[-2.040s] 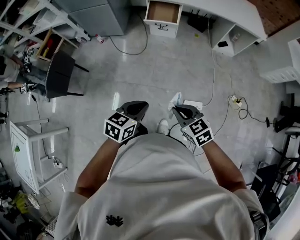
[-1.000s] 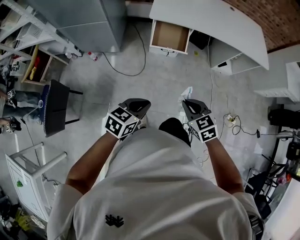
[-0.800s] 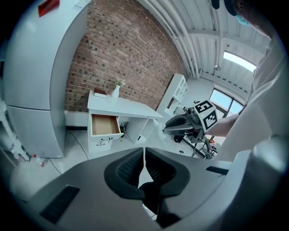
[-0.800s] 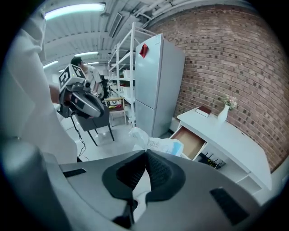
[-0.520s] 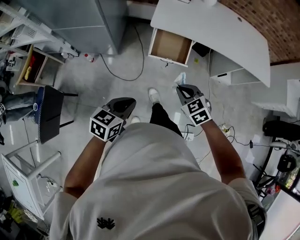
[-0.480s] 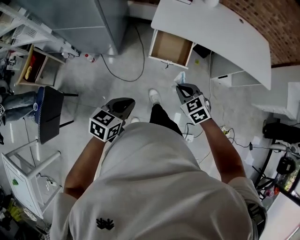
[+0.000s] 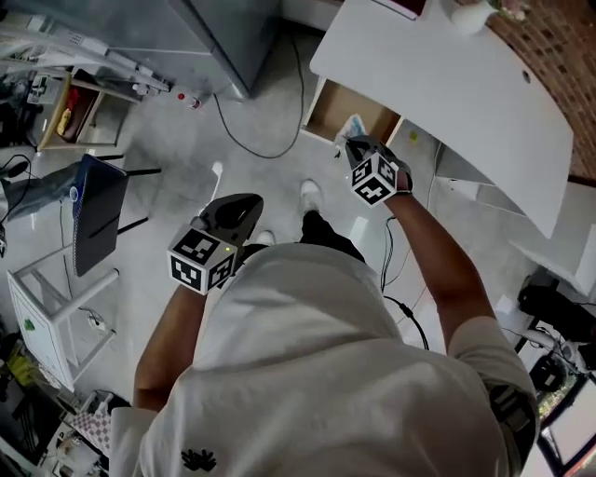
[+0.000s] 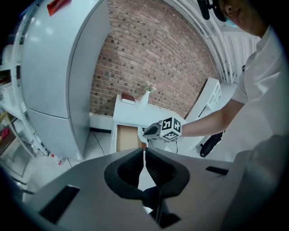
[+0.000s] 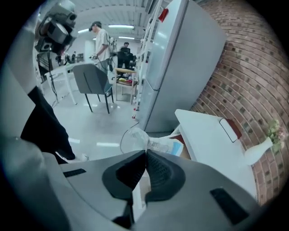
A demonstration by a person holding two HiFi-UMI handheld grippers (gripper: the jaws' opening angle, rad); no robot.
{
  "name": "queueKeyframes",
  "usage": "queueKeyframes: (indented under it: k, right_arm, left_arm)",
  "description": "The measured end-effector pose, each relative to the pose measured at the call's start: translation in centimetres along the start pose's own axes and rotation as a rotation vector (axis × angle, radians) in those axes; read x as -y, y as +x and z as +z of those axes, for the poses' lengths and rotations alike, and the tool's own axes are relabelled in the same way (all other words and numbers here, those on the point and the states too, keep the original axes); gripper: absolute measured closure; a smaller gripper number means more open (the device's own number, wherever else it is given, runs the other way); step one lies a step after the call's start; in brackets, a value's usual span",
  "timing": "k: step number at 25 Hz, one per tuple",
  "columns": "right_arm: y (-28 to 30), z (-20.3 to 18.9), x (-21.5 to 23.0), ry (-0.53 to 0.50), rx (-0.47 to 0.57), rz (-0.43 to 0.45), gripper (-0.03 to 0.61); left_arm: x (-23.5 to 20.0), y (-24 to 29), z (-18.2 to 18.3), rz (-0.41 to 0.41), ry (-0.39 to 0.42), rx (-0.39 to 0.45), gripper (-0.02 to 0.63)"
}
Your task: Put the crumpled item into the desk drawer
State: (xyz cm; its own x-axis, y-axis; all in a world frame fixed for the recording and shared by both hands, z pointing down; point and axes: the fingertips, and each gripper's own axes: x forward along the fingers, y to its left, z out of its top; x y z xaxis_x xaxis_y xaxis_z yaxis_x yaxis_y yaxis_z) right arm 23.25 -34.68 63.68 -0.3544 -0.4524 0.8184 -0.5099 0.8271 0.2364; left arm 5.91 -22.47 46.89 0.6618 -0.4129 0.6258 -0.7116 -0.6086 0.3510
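The crumpled item (image 9: 145, 141) is clear crushed plastic with a white and blue label. My right gripper (image 9: 145, 154) is shut on it. In the head view the right gripper (image 7: 357, 146) holds the crumpled item (image 7: 352, 127) over the front edge of the open desk drawer (image 7: 343, 104). The drawer's brown inside shows under the white desk (image 7: 456, 88). My left gripper (image 7: 235, 211) hangs lower at the left over the floor, shut with nothing in it. The left gripper view shows its jaws (image 8: 144, 152) closed, with the right gripper (image 8: 156, 130) ahead at the drawer (image 8: 125, 139).
A tall grey cabinet (image 7: 233, 33) stands left of the desk, and a black cable (image 7: 253, 144) runs along the floor in front of it. A dark chair (image 7: 98, 210) and a white frame (image 7: 51, 307) are at the left. A vase (image 7: 470, 13) stands on the desk.
The person has stepped toward the desk. My right gripper has reached forward with the crumpled item to the open drawer. The left gripper has stayed low and shut.
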Motion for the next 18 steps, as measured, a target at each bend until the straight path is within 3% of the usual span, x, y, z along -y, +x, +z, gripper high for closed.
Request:
queueKeyframes:
  k: [5, 18]
  right_arm:
    - [12.8, -1.2, 5.5, -0.087, -0.071, 0.061, 0.550]
    - [29.7, -4.6, 8.7, -0.151, -0.253, 0.118, 0.549]
  left_arm:
    - [-5.5, 5.0, 1.6, 0.078, -0.095, -0.042, 0.581]
    - [-11.4, 8.1, -0.1, 0.146, -0.256, -0.106, 0.581]
